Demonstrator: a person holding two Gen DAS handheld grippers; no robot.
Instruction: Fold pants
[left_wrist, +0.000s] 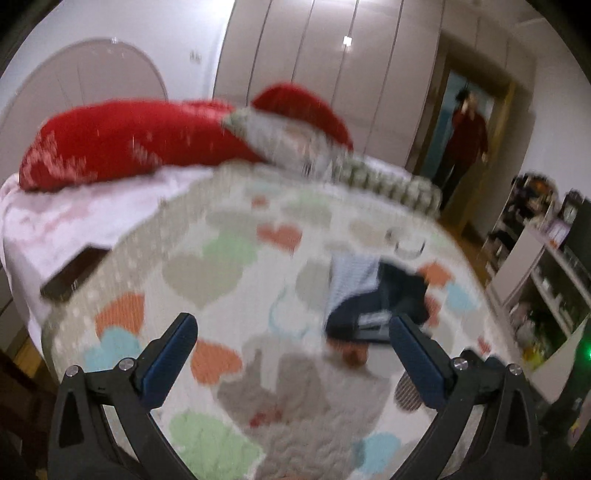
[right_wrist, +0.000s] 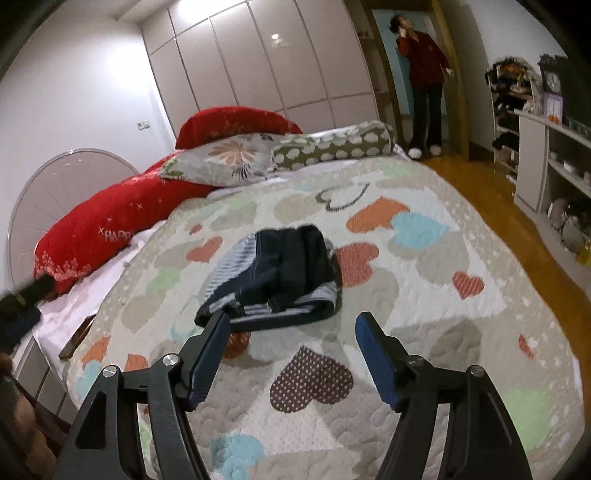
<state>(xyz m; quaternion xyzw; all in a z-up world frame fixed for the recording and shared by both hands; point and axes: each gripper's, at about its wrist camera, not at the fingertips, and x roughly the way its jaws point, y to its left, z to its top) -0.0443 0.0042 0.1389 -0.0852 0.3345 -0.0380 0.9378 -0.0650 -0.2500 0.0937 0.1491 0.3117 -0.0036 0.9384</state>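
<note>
A folded bundle of dark navy pants with a pale blue striped lining is seen lying on a white quilted bedspread printed with coloured hearts, a little above the middle of the right wrist view. In the left wrist view, which is blurred, the same pants are found right of the centre, just above the right finger of the gripper.

The left gripper is held over the bedspread with its jaws spread very wide, and nothing is held between them; only the heart pattern is seen in the gap. The right gripper is also open, somewhat less wide, and it is empty. The tip of its left finger is seen at the lower edge of the pants, but whether it touches the cloth cannot be told. The right finger stands apart from the pants.

At the upper left of both views long red pillows with white print are laid along the head of the bed. A grey pillow with a flower pattern and a green bolster with white dots are placed beside them. A dark flat phone-like object is seen at the left edge of the bed. A person in a red top is standing in the doorway at the upper right, and white shelves are seen on the right.
</note>
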